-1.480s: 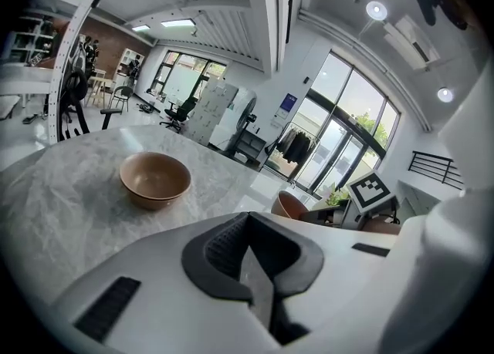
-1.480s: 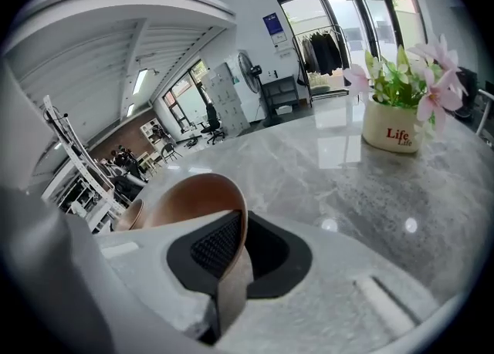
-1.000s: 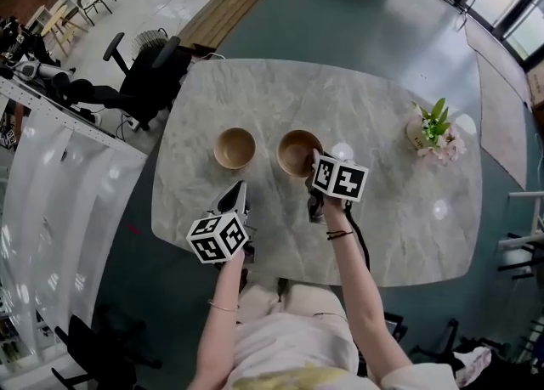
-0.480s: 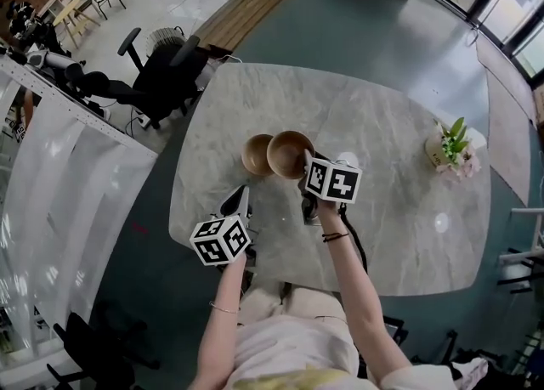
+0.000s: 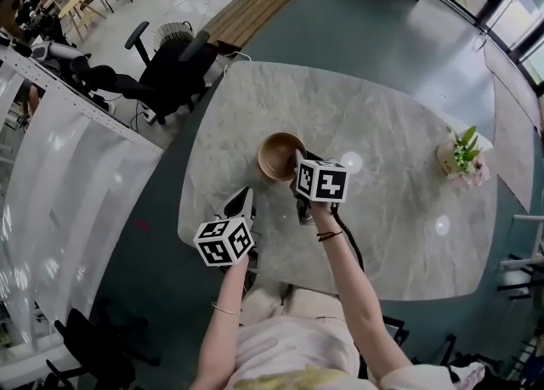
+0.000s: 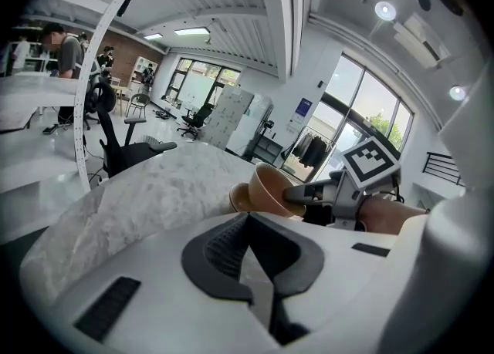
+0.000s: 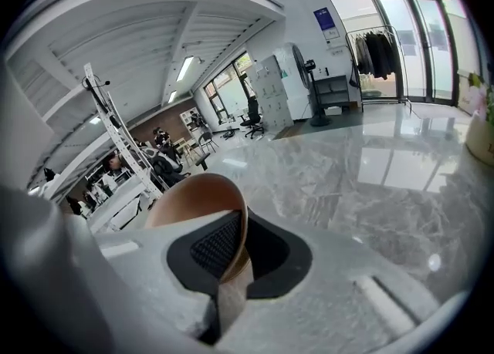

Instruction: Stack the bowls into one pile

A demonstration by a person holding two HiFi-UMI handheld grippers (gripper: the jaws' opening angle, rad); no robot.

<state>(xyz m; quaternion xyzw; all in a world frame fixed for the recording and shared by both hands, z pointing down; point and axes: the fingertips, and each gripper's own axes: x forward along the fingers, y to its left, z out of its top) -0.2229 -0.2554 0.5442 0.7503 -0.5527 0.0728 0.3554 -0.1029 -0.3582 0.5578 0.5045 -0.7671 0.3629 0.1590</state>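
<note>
Far left, off the tabletop's (image 5: 399,235) corner, I see a black chair (image 5: 166,70) on the floor. My left claw (image 5: 240,202) hovers over the near left part of the tabletop and points toward the far side. In the left gripper view its jaws are pressed together with nothing between them (image 6: 248,225).

Just right of it and a little farther off is the bowl (image 5: 276,157), tan and lifted off the marble. The left gripper view shows this bowl (image 6: 272,189) tilted. A second bowl (image 6: 238,200) peeks out at its left, low on the tabletop. From the head view the second bowl is hidden under the lifted one, and I cannot tell whether the two touch.

My right claw (image 5: 297,161) is clamped on the bowl's near right rim. In the right gripper view the thin wall (image 7: 193,194) runs between the ribbed pads (image 7: 220,246), one jaw inside and one outside.

Well to the right, near the tabletop's edge, stands a small plant (image 5: 466,152).
</note>
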